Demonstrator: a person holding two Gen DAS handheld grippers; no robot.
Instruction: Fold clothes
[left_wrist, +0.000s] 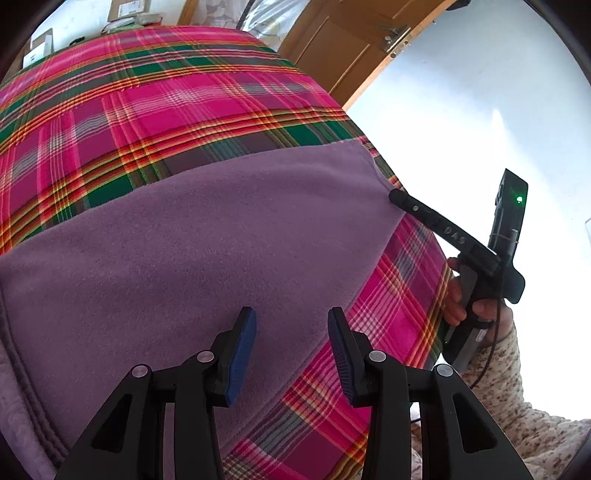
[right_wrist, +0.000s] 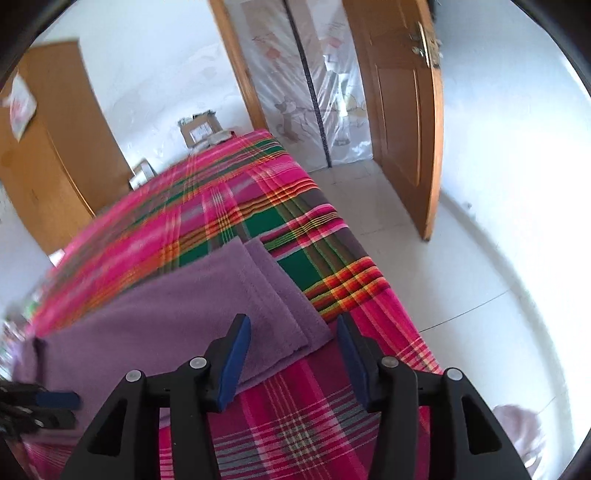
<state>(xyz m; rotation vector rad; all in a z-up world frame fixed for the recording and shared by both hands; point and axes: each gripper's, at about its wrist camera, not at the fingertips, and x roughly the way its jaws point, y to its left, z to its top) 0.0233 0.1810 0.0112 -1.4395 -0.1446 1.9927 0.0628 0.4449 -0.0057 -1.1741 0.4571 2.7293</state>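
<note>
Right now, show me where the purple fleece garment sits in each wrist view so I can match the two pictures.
Left wrist view: the purple fleece garment fills the centre and lower left, lying on the pink plaid cloth, beyond the open left gripper.
Right wrist view: it lies at lower centre-left, its folded corner just ahead of the open right gripper.
Shared landmark: the wooden door past the cloth's far end.

Left gripper (left_wrist: 291, 350) with black angular arms, silver round screws, ribbed blue pads (left_wrist: 242, 360), right gripper (right_wrist: 293, 360) alike, its black body lettered "DAS", green light, thin dark cable, speckled cream knit sleeve (left_wrist: 517, 398)
</note>
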